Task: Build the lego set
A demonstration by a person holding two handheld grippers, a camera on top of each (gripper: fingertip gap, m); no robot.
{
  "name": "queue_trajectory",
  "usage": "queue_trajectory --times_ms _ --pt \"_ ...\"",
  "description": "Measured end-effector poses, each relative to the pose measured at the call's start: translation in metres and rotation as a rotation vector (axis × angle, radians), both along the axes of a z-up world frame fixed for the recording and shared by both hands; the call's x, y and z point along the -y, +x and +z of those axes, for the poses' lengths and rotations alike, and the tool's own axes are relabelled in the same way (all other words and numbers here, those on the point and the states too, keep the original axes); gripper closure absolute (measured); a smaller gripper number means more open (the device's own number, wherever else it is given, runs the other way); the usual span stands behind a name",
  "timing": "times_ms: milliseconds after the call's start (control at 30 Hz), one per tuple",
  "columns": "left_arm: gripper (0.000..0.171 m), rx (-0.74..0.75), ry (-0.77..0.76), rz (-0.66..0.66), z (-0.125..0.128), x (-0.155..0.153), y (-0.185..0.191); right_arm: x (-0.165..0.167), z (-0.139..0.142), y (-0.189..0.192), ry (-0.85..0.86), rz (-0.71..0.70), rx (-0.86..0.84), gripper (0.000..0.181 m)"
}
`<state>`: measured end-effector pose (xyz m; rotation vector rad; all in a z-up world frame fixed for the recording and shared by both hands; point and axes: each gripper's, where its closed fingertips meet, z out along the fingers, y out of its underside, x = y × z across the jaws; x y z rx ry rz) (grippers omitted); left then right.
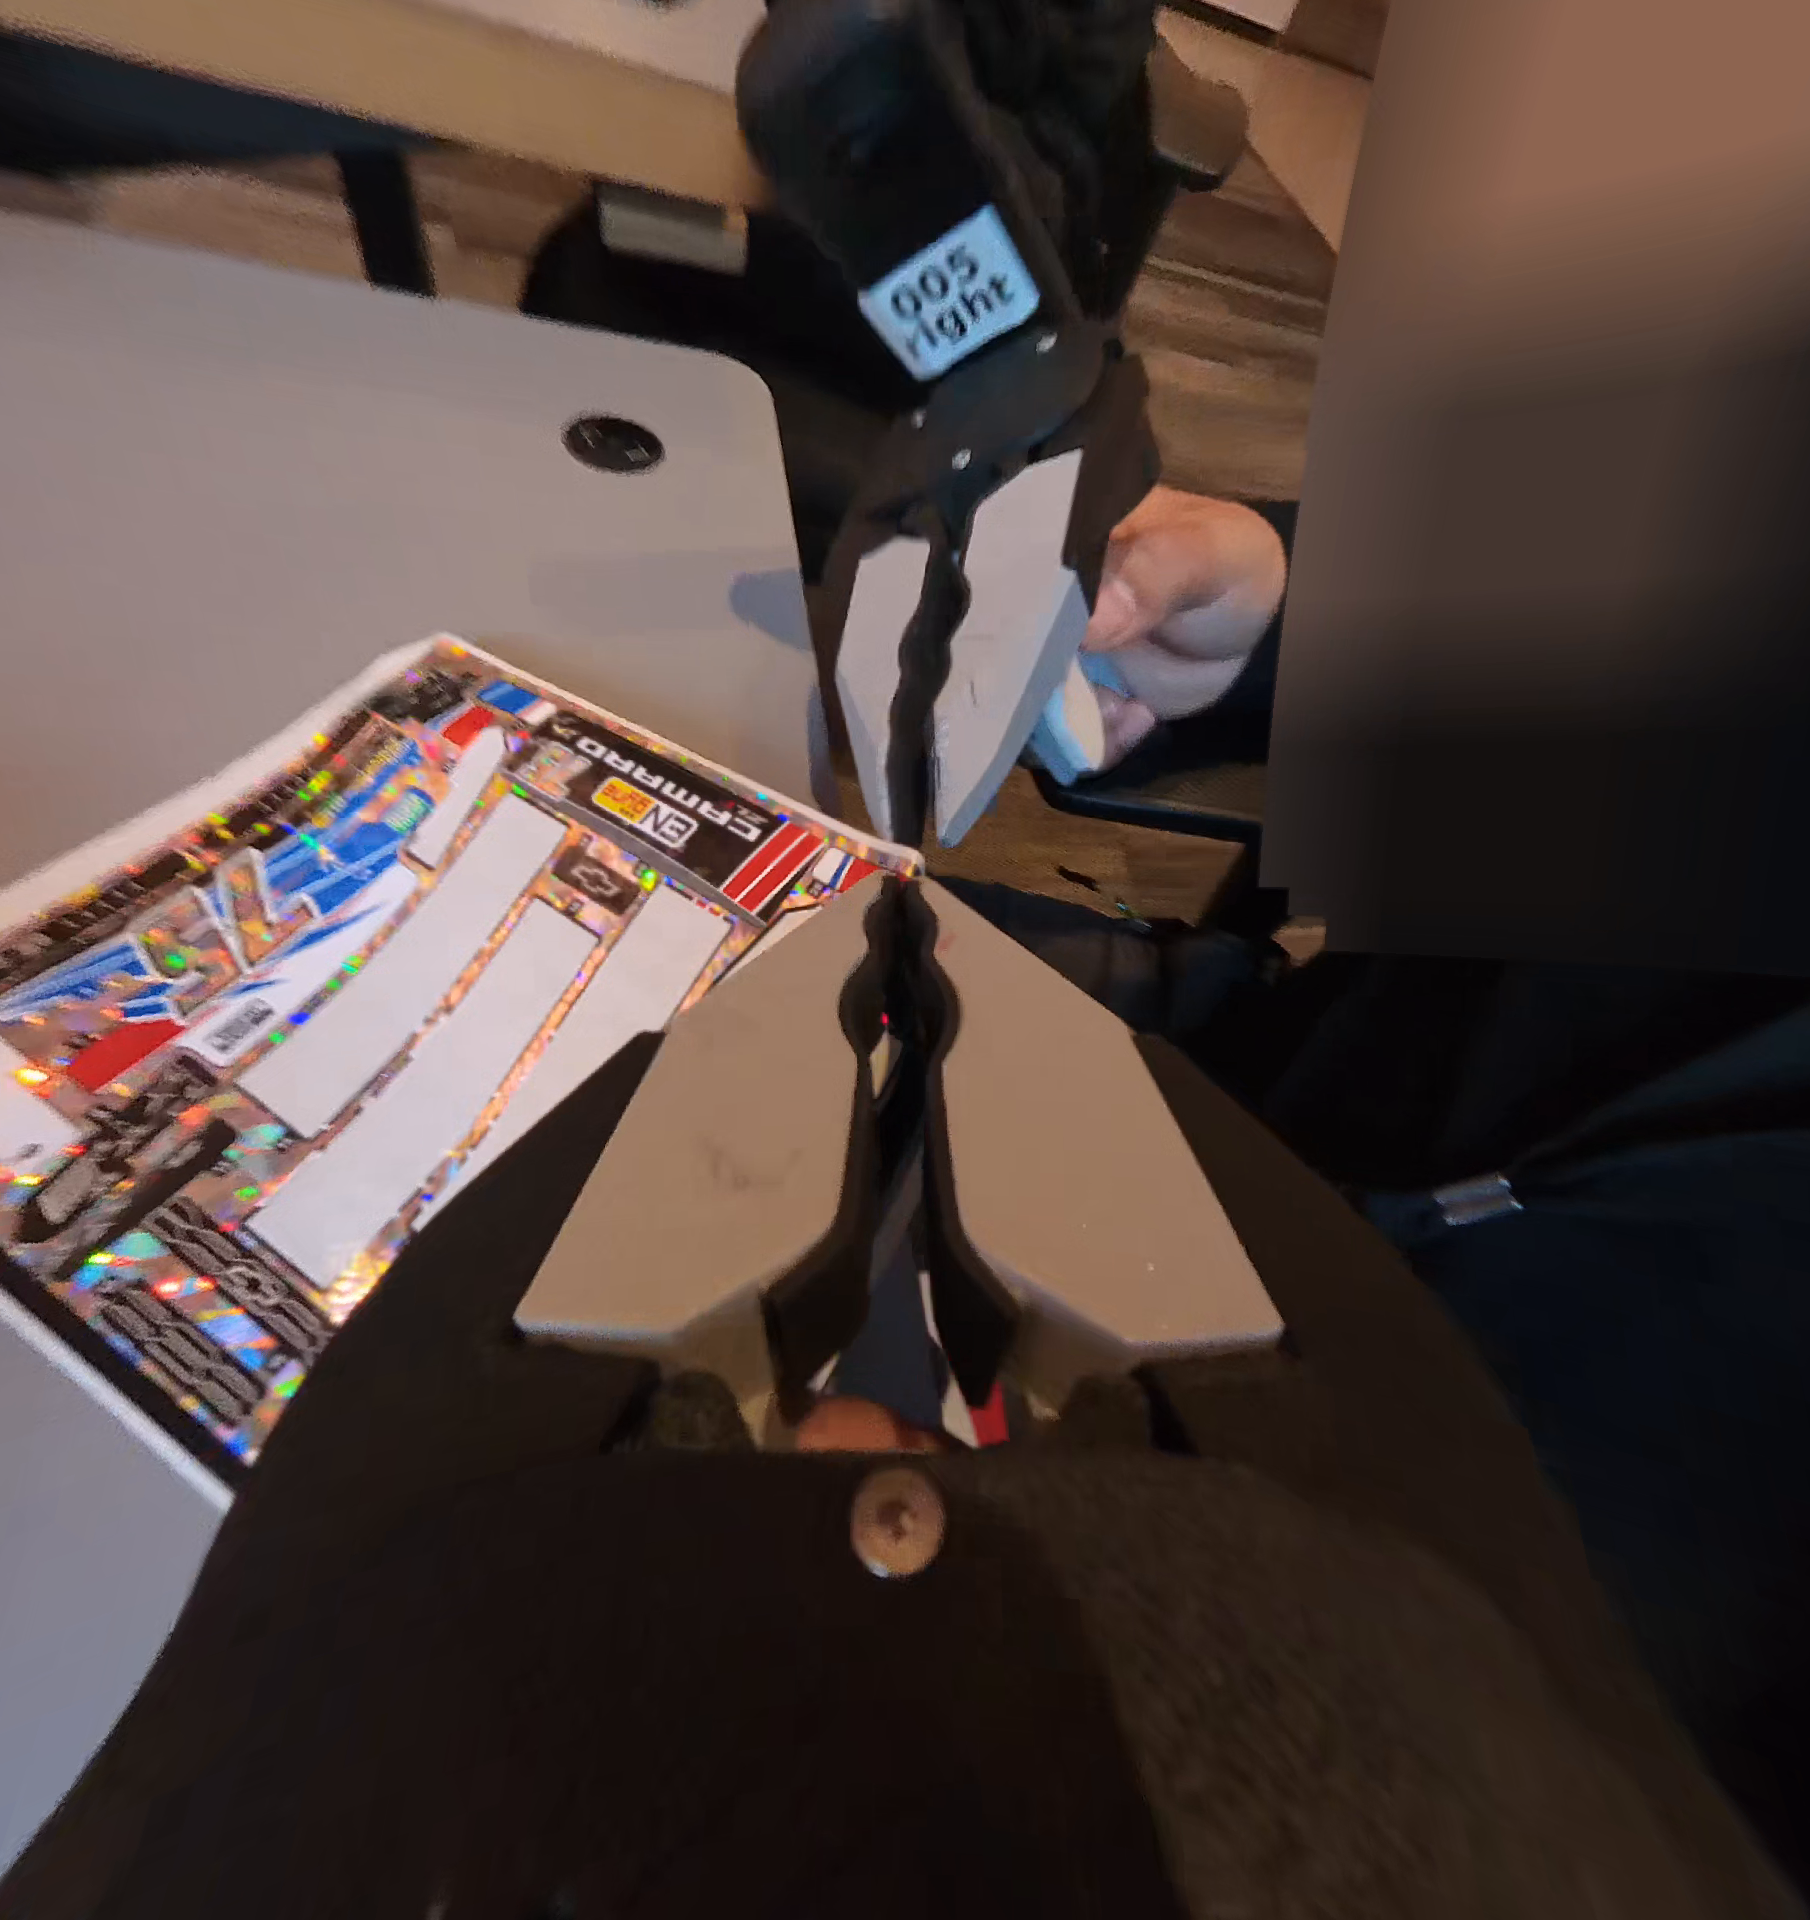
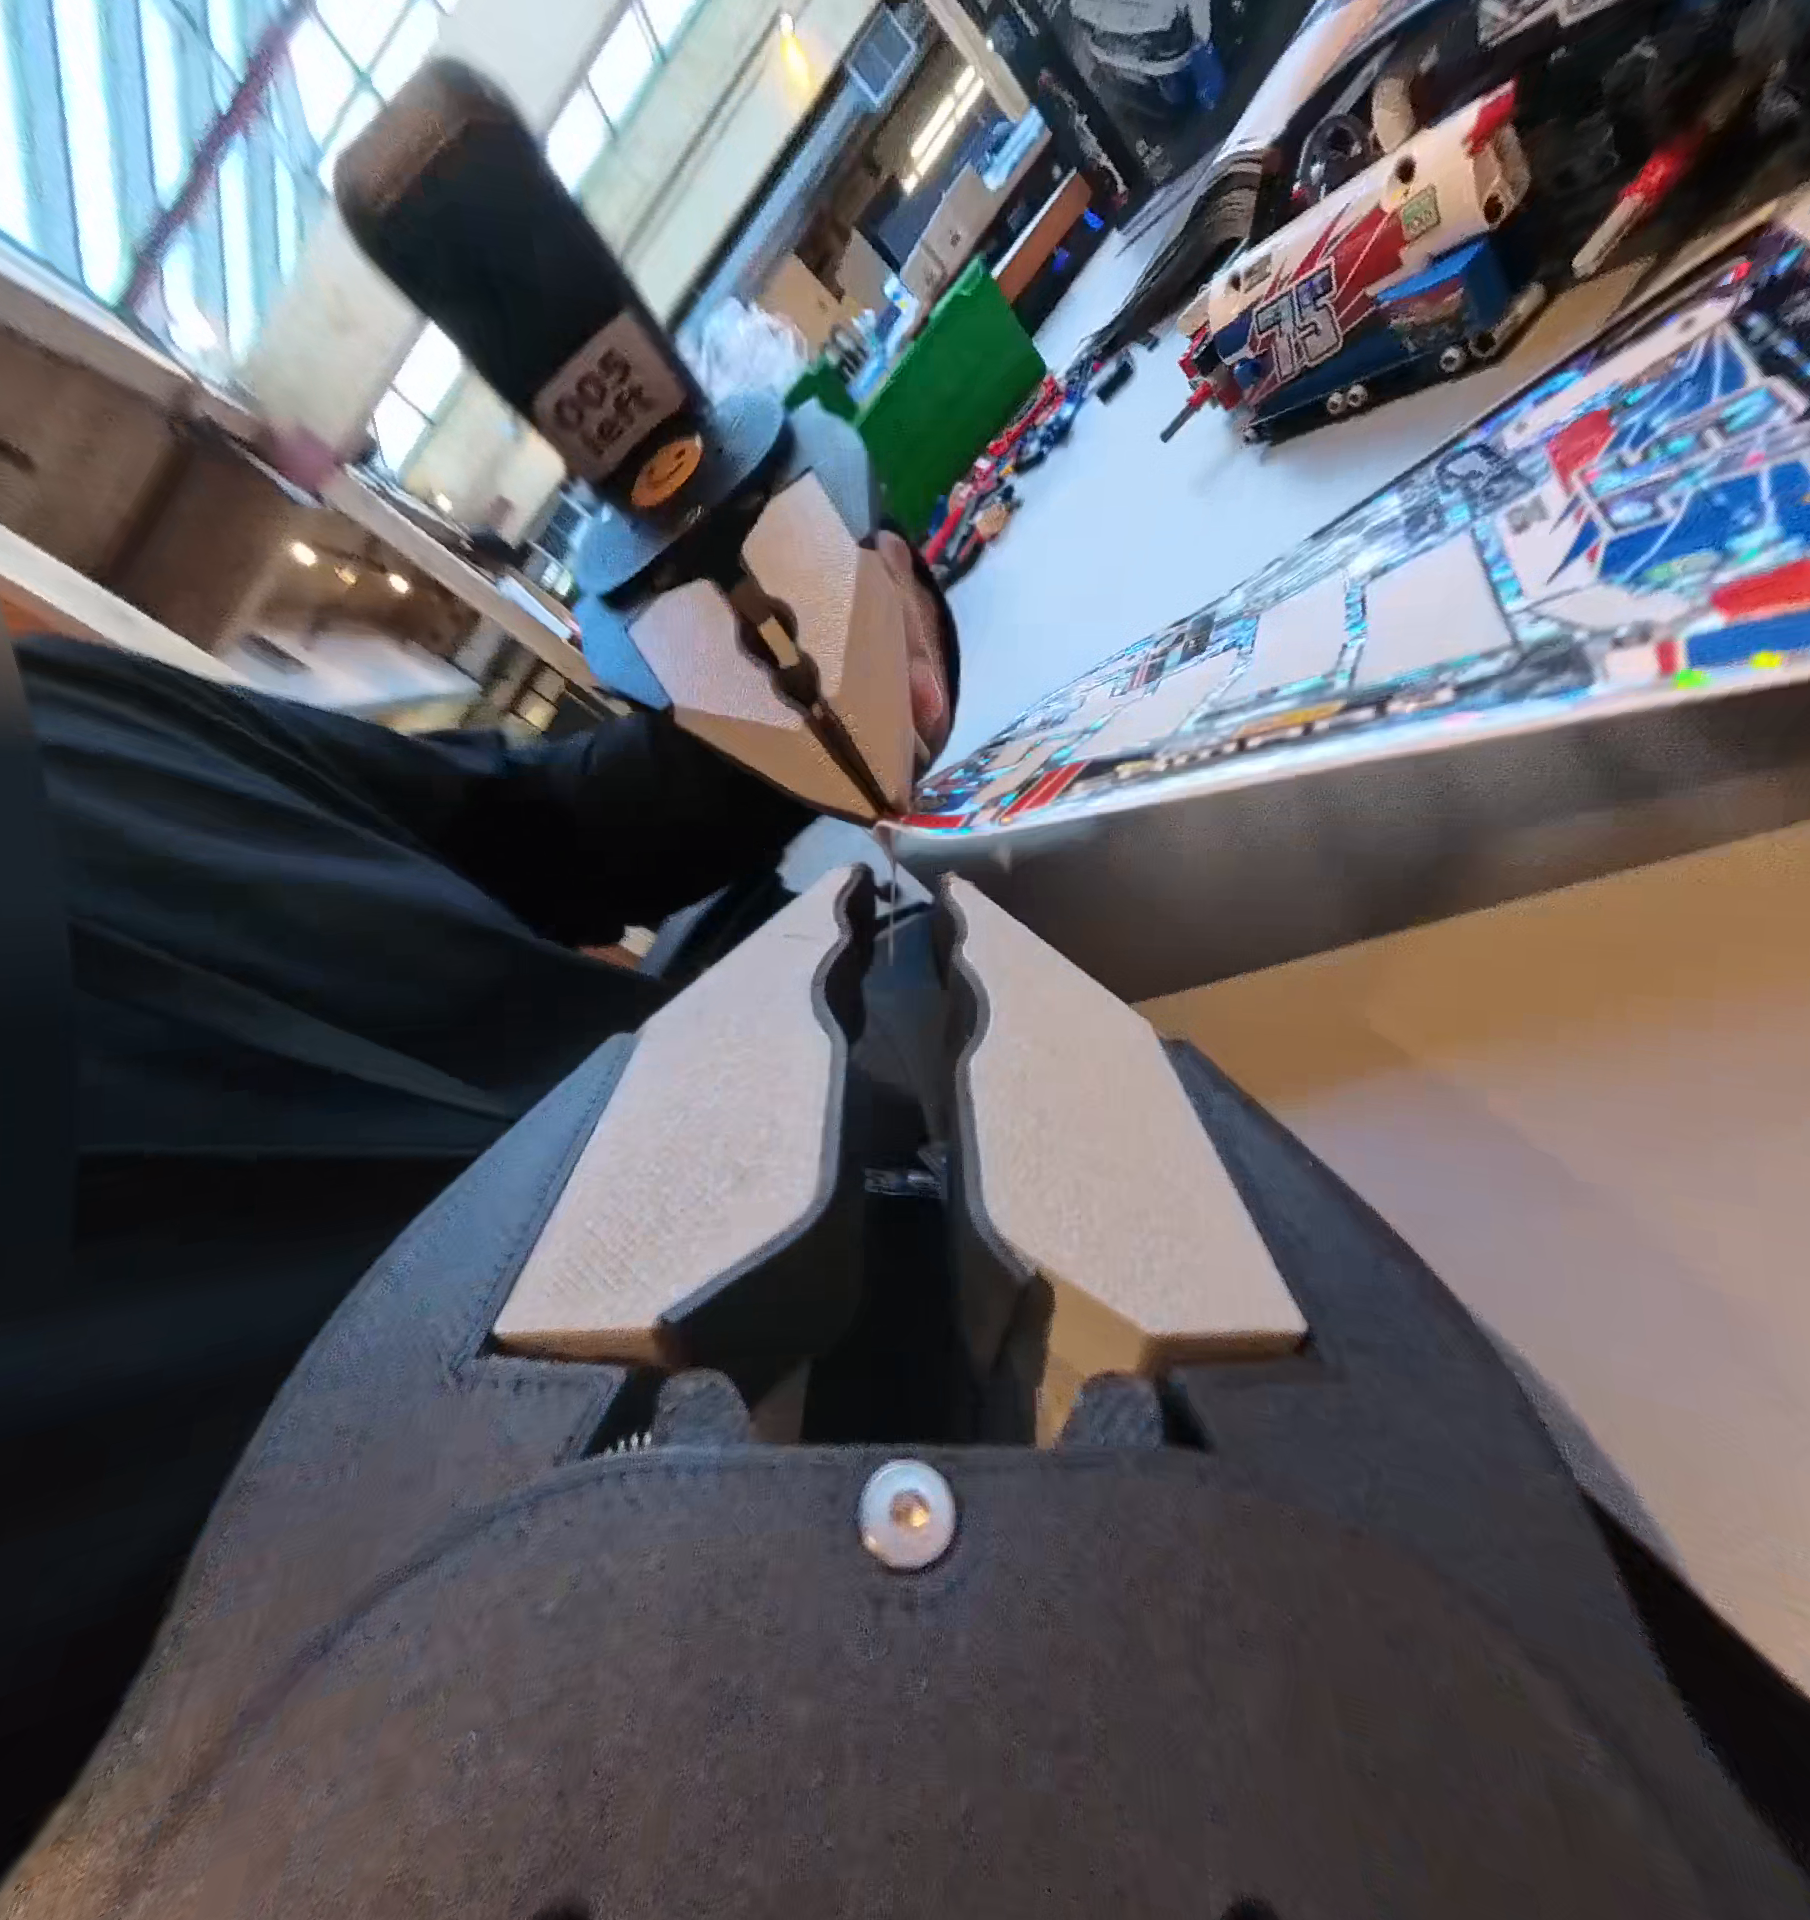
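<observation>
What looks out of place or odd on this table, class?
The sticker sheet lies askew with one corner past the table edge, pinched there by the shut left tongs. Several stickers are already peeled off, leaving blank gaps.

Left gripper [image 1: 906,894] closed, right gripper [image 2: 896,883] slightly parted, tips nearly meeting
</observation>
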<state>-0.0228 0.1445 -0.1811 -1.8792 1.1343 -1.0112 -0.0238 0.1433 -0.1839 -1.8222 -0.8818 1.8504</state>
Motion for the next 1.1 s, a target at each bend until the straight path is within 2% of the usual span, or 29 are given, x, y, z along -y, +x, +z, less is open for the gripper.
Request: queue_trajectory --times_ms 133,267,367,567,800,1100 --pt "0.171 -0.045 0.174 0.057 0.004 -0.005 0.004 0.001 0.004 -0.002 -0.094 0.011 -0.042 0.164" --pt "0.171 -0.099 0.279 0.069 0.005 -0.005 0.009 0.003 0.003 -0.006 -0.091 0.015 -0.046 0.177" --pt "0.171 -0.115 0.308 0.072 0.004 -0.005 0.011 0.003 0.005 -0.005 -0.092 0.021 -0.057 0.178" --pt "0.171 -0.109 0.294 0.076 0.004 -0.003 0.009 0.002 0.005 -0.004 -0.009 -0.002 -0.046 0.181" --pt "0.171 -0.067 0.192 0.064 0.004 -0.002 0.006 0.001 0.002 -0.006 0.230 -0.035 0.063 0.181" --pt "0.171 -0.078 0.116 0.068 -0.002 -0.004 0.002 -0.004 -0.003 -0.004 0.338 -0.081 0.138 0.181"
